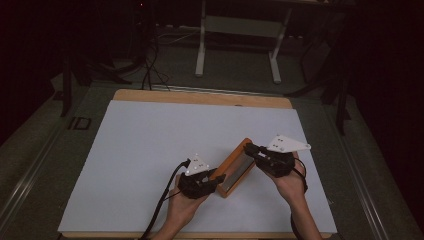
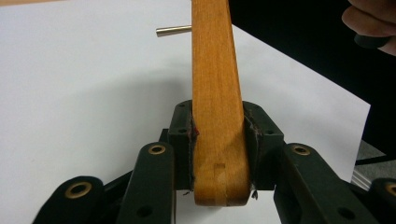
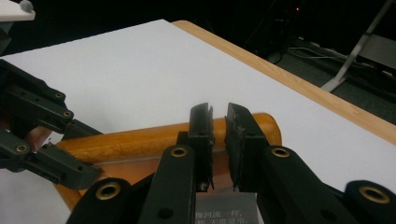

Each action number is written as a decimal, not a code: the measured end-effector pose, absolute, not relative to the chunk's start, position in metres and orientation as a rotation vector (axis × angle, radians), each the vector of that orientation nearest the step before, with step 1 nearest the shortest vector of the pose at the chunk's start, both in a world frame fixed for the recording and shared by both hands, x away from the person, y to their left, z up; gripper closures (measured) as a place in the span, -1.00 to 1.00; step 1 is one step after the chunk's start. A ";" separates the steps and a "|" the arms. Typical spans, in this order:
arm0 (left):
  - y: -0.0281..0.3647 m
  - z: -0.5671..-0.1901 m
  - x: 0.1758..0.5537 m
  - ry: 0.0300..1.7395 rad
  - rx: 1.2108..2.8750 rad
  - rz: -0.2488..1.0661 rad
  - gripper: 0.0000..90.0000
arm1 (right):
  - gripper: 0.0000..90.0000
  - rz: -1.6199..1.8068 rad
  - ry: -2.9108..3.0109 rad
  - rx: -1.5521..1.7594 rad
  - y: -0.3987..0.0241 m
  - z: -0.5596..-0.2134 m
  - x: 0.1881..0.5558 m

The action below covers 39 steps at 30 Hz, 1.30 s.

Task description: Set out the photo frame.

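A wooden frame [image 1: 231, 162] with a pale panel inside lies slanted at the table's middle right. My left gripper [image 1: 218, 179] is shut on its near end. In the left gripper view the pads clamp both sides of the orange wood bar [image 2: 217, 93], and a thin metal pin [image 2: 173, 31] sticks out near its far end. My right gripper [image 1: 250, 148] is at the frame's far end. In the right gripper view its fingertips [image 3: 218, 121] stand a narrow gap apart above the rounded wood [image 3: 140, 140], pressing on nothing. A printed card [image 3: 226, 214] shows below them.
A white sheet [image 1: 150, 150] covers the wooden table [image 1: 200, 96]. Behind the table stand white desk legs [image 1: 201, 50] and loose cables [image 1: 150, 70] on a dark floor. The other hand [image 2: 371, 23] shows at the left gripper view's top right.
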<state>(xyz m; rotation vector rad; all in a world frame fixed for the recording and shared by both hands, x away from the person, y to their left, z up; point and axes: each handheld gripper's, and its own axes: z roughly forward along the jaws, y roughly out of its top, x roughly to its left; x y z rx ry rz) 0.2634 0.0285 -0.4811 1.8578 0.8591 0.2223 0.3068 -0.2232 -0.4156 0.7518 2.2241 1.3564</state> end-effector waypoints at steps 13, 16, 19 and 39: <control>0.006 -0.479 0.267 0.707 1.900 0.234 0.52 | 0.63 1.326 2.242 0.777 -0.238 -0.417 0.305; 0.003 -0.479 0.268 0.708 1.894 0.230 0.52 | 0.61 1.319 2.253 0.773 -0.239 -0.419 0.305; -0.001 -0.479 0.268 0.695 1.900 0.245 0.51 | 0.60 1.297 2.274 0.781 -0.241 -0.426 0.305; -0.001 -0.512 0.262 0.720 1.974 0.235 0.21 | 1.00 1.281 2.285 0.774 -0.249 -0.441 0.296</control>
